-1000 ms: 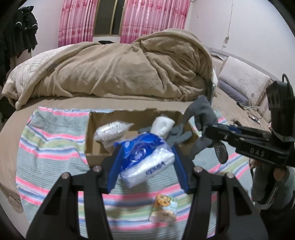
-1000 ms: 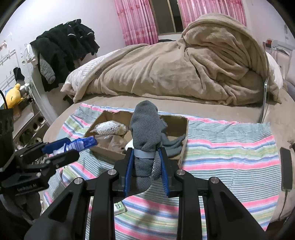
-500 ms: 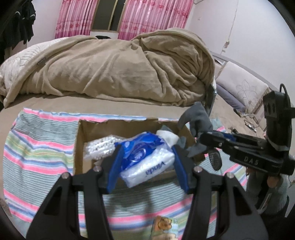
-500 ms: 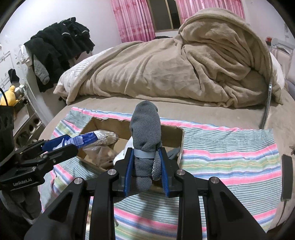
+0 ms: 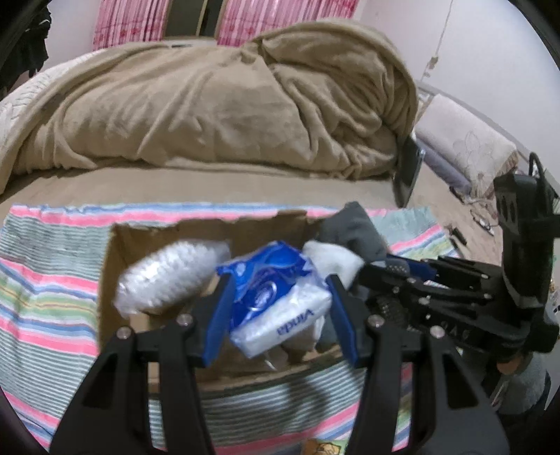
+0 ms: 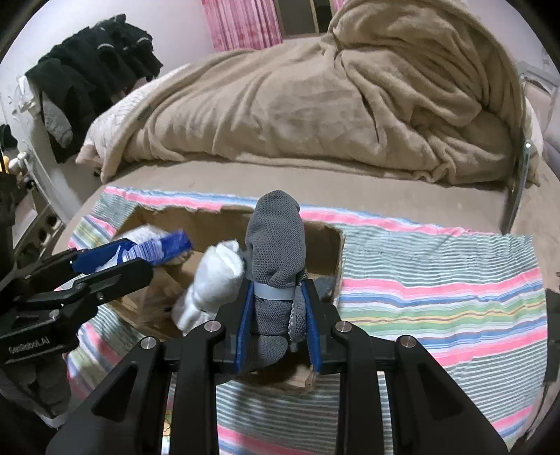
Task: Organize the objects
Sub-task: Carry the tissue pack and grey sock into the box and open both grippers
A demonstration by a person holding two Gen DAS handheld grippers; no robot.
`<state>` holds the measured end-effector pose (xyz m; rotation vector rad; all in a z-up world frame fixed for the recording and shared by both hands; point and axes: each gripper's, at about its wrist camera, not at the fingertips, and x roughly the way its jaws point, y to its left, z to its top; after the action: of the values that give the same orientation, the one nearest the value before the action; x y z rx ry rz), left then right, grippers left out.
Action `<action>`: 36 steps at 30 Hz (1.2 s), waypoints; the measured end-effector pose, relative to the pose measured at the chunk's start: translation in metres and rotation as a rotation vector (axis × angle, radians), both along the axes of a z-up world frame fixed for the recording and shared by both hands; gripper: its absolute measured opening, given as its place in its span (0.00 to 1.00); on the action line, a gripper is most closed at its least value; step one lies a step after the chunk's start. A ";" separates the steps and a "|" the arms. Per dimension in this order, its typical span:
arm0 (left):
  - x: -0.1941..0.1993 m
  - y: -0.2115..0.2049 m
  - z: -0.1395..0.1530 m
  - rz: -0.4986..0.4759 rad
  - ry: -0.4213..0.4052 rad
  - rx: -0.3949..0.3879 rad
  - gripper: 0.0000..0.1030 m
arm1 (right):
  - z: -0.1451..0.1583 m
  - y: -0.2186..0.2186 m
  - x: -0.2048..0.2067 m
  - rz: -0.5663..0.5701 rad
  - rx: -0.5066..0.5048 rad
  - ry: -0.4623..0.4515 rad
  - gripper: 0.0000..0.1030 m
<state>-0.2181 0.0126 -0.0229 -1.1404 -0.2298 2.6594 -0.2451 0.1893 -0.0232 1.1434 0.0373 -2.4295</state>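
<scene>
The left claw (image 5: 278,297) pinches a blue and white tissue pack (image 5: 280,297) between its blue pads, holding it tilted above the open cardboard box (image 5: 108,280). The pack's white half bears blue lettering and faces the camera; its blue wrapper end points toward the far wall of the box. The right claw (image 6: 276,308) is clamped on a rolled grey sock (image 6: 276,241), which stands upright between the pads with a pale band around its lower part, over the near right corner of the box (image 6: 337,259). In the left wrist view the right claw (image 5: 392,271) reaches in from the right, just beside the tissue pack, with the grey sock (image 5: 353,227) showing above it. Inside the box lie a clear bag of white bits (image 5: 168,273) on the left side and a white rolled sock (image 6: 213,280) toward the middle, close against the grey sock as seen from the right wrist. The box sits on a striped cloth (image 6: 437,280) of pink, green, blue and white bands, spread over a bed (image 6: 315,175). A heaped tan blanket (image 5: 217,98) fills the bed behind the box, with pink curtains (image 6: 241,24) beyond, and dark clothes (image 6: 94,66) hang at the left wall.
</scene>
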 end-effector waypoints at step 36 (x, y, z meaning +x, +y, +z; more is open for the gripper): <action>0.071 -0.012 0.031 0.046 0.018 -0.001 0.77 | 0.019 -0.011 0.057 -0.005 0.015 0.048 0.71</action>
<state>-0.1474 0.0003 0.0085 -1.1235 -0.2551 2.7093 -0.1883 0.1786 -0.0041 1.0933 0.0678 -2.4651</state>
